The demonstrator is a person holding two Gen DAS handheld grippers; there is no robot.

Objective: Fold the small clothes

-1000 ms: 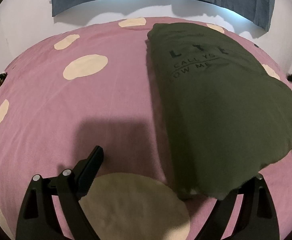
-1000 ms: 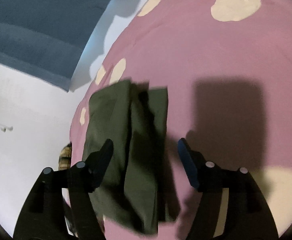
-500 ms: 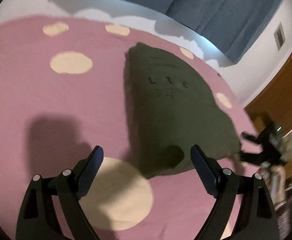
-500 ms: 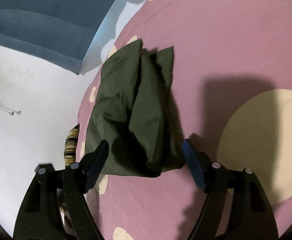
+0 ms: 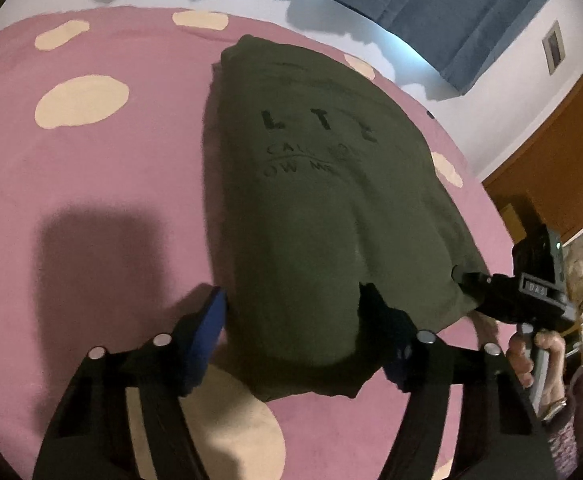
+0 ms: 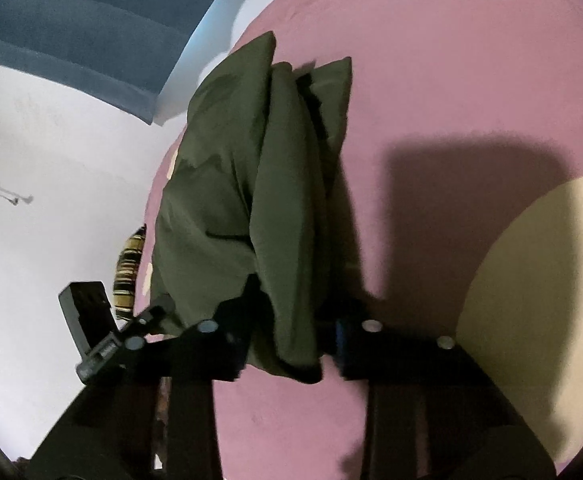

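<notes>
- Pink bedspread [image 5: 91, 184] with cream spots, spread flat.
- Large cream spot [image 6: 531, 280] at the near right in the right view.
- Blue curtain [image 5: 451, 12] hanging against the white wall [image 5: 523, 60] behind the bed.
- Brown wooden door [image 5: 551, 152] at far right.
- Small vent [image 5: 552, 47] high on the wall.
- Striped cloth [image 6: 129, 268] past the bed's edge.

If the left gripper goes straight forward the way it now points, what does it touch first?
Most likely the folded dark green T-shirt: its near edge already lies between the left gripper fingers, which straddle it wide apart. Depth is unclear.
</notes>
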